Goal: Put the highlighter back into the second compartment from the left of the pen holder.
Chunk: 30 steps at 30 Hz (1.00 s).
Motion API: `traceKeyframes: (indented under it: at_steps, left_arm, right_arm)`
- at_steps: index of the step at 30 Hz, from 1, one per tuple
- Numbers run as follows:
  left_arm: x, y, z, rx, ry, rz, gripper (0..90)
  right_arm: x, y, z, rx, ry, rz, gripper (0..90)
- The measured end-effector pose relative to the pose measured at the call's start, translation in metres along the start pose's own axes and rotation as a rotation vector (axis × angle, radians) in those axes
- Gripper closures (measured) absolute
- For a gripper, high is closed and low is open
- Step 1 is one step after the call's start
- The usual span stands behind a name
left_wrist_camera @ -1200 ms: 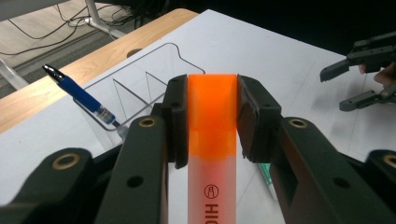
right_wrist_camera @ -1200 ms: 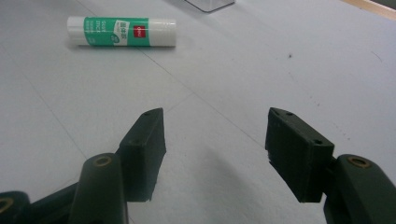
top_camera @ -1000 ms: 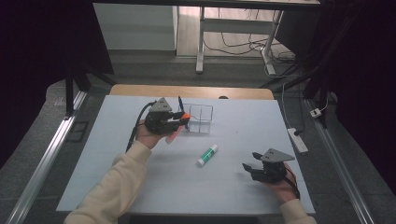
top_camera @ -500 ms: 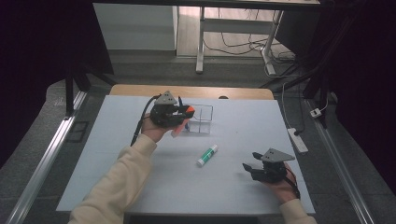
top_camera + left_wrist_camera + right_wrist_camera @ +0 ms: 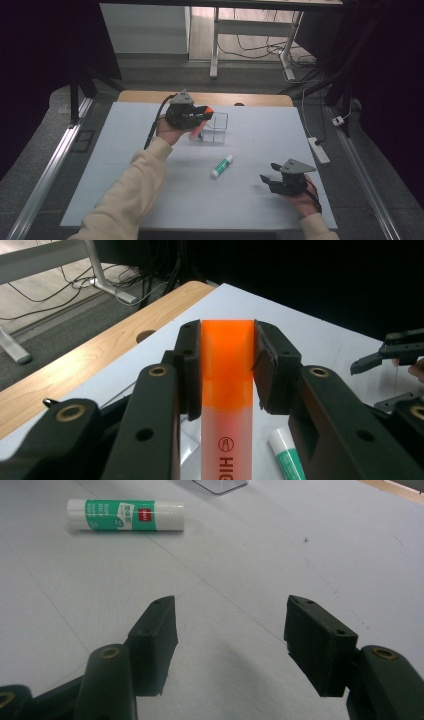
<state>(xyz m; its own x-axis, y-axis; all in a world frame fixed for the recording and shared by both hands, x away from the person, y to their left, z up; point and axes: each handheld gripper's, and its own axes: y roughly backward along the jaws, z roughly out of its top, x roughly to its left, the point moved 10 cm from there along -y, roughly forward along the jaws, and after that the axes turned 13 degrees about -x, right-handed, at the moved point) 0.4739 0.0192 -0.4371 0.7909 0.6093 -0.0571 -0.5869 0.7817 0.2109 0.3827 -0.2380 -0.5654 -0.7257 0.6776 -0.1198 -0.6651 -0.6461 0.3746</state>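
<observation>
Above the clear box [image 5: 214,127], left jaws clamp an orange highlighter [image 5: 226,375]; right jaws gape, bare.

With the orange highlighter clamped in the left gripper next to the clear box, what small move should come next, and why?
Probably carry the highlighter a little further over the clear box and lower it in. The left gripper is shut on it beside the box's rim, while the right gripper rests open and the glue stick lies on the table.

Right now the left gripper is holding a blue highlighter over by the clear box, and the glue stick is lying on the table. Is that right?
Almost. The highlighter in the left gripper is orange, not blue, as the left gripper view shows. The rest holds: it is by the clear box, and the glue stick lies on the table.
</observation>
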Motion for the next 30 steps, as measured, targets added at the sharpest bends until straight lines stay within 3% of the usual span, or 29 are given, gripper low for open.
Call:
traceKeyframes:
  at_steps: [9,21,30]
  left_arm:
    - [0.006,-0.010,0.008,-0.003,-0.009,0.013,66.4]
    - [0.023,-0.022,0.009,0.000,0.015,0.042,66.4]
    - [0.028,-0.030,0.009,-0.003,0.028,0.044,66.4]
  right_arm:
    - [0.000,0.000,0.000,0.000,0.000,0.000,37.3]
    - [0.000,0.000,-0.001,0.002,-0.005,0.003,37.3]
    - [-0.001,-0.001,-0.001,0.003,-0.004,0.001,37.3]
